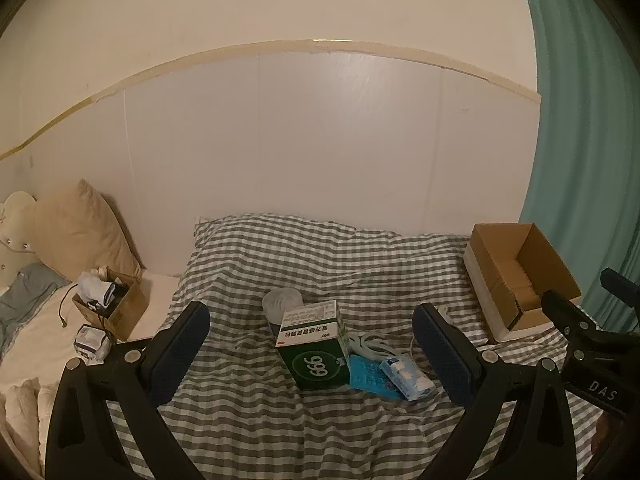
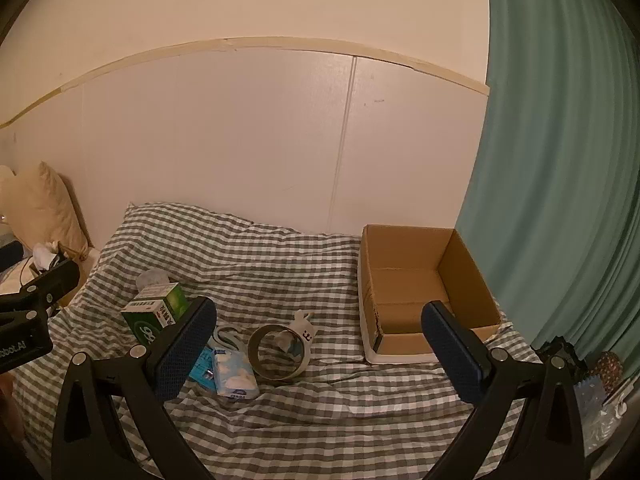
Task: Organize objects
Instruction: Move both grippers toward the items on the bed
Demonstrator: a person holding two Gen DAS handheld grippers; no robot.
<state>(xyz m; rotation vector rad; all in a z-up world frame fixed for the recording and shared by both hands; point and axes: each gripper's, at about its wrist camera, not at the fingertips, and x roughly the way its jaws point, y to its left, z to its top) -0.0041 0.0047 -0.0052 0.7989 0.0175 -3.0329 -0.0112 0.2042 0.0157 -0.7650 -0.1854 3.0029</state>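
A green and white medicine box [image 1: 314, 346] [image 2: 158, 314] lies on the checked bed cover, with a white cup [image 1: 282, 304] behind it. Beside it are a blue packet [image 1: 370, 376], a tissue pack [image 1: 406, 374] [image 2: 236, 376] and a coiled white cable [image 1: 366, 344]. A tape roll [image 2: 278, 356] and a small white figure with a face [image 2: 304, 330] lie nearer the empty cardboard box [image 2: 424, 292] [image 1: 516, 276]. My left gripper [image 1: 312, 344] hangs open over the medicine box, holding nothing. My right gripper [image 2: 318, 348] is open too, above the tape roll.
A small cardboard box [image 1: 114, 306] stuffed with cables and cloth stands at the left by a beige pillow [image 1: 82, 228]. A teal curtain [image 2: 560, 160] hangs at the right. White wall panels back the bed. Clutter [image 2: 600, 384] sits at the right edge.
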